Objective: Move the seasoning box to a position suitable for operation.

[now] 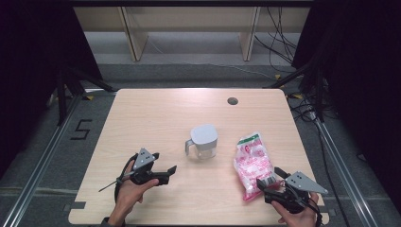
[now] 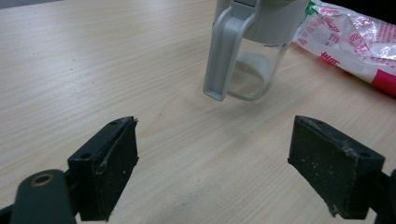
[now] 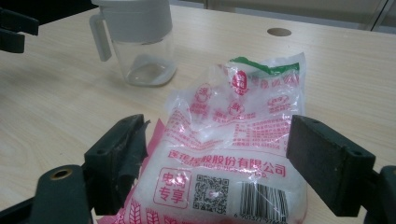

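Left gripper fingers spread, nothing between them, low over the tabletop, aimed at the lidded clear jug at centre. Right gripper fingers spread, straddling the near end of the pink-printed plastic bag, not pressing it. Bag lies flat, right of the jug, apart from it.
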A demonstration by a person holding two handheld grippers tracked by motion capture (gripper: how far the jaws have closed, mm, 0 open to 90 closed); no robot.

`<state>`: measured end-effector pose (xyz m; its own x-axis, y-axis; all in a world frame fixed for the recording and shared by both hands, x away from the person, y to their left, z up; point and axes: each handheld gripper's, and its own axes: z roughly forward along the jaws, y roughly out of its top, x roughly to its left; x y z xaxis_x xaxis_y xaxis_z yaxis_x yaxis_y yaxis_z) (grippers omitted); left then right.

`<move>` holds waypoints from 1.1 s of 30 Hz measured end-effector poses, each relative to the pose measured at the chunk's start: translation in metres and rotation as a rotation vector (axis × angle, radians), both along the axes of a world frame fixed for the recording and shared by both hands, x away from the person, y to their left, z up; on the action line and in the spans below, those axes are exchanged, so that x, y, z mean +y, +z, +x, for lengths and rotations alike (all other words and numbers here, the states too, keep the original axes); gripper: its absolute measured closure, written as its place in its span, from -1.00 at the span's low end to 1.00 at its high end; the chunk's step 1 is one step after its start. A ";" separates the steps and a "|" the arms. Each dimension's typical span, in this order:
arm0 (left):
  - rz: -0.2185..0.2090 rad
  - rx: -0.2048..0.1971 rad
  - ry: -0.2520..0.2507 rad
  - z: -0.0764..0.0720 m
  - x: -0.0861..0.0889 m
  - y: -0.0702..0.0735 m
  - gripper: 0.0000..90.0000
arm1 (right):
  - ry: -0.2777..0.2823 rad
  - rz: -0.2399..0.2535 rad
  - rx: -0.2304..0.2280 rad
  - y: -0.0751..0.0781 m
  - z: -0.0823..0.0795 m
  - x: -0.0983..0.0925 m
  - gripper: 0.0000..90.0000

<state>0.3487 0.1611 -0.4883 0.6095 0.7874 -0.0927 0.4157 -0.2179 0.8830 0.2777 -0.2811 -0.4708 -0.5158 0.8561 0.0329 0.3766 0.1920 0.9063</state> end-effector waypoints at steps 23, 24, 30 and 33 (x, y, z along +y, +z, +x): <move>-0.029 -0.062 -0.065 0.009 -0.007 0.002 -0.63 | -0.015 0.027 0.030 0.000 -0.002 0.004 -0.53; -0.017 -0.063 -0.062 0.010 -0.008 0.003 -0.63 | -0.015 0.026 0.028 0.000 -0.002 0.004 -0.53; -0.009 -0.100 -0.094 0.025 -0.025 0.005 -0.42 | 0.000 0.009 0.006 -0.002 0.001 0.003 -0.52; 0.007 -0.105 -0.108 0.030 -0.034 0.003 -0.38 | 0.008 0.000 0.008 -0.002 0.001 0.002 -0.52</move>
